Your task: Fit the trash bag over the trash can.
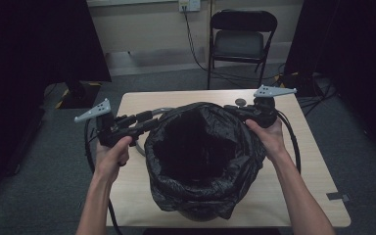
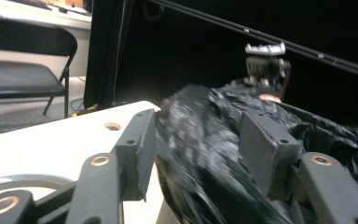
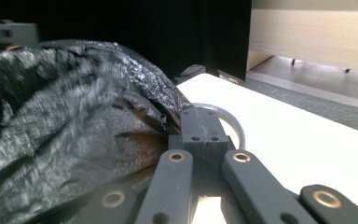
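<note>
Two grippers work the rim of a black bin bag [image 1: 203, 152] lining a bin on the desk [image 1: 313, 166].

The left gripper [image 2: 196, 140] has its jaws apart around the bag's edge; the right gripper [image 3: 204, 123] has its jaws pressed together beside the rim.

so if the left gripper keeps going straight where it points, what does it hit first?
Most likely the black bin bag: the left gripper has its jaws apart with the bag's folded-over rim right between them, pads not yet pressing it as far as the blurred view shows.
</note>
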Available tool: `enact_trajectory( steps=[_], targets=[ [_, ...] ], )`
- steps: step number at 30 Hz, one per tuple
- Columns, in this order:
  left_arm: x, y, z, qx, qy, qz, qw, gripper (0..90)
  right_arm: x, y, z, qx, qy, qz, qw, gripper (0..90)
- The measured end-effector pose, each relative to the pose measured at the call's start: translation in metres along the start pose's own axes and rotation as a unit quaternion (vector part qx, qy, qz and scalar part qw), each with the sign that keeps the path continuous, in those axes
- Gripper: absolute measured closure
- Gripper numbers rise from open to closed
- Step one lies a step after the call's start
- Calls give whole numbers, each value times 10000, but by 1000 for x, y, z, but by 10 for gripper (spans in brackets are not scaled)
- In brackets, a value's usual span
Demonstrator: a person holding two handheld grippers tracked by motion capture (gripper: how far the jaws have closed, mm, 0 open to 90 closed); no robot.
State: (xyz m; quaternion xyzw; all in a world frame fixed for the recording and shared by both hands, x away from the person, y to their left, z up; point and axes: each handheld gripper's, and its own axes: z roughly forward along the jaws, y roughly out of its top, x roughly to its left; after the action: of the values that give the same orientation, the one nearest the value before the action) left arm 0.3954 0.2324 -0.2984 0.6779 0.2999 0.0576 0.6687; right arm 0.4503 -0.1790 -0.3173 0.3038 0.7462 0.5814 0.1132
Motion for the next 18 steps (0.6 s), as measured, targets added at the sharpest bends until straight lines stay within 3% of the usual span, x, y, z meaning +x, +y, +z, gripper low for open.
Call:
enact_trajectory(
  steps=[5, 8, 13, 16, 18],
  targets=[
    [10, 2, 22, 136, -129, -188, 9996, 442, -8, -27, 15, 196, 56, 134, 9997, 900],
    [13, 2, 28, 281, -175, -167, 9993, 476, -10, -46, 24, 348, 60, 237, 9991, 900],
    [12, 0, 28, 307, -427, -99, 9986, 710, -8, -58, 29, 456, 59, 223, 9987, 900],
    [12, 2, 25, 249, -353, -53, 9991, 772, -8, -48, 24, 370, -53, 219, 9991, 703],
    [14, 4, 21, 163, -273, -95, 9995, 875, -9, -40, 18, 289, -112, 178, 9994, 619]
  ],
)
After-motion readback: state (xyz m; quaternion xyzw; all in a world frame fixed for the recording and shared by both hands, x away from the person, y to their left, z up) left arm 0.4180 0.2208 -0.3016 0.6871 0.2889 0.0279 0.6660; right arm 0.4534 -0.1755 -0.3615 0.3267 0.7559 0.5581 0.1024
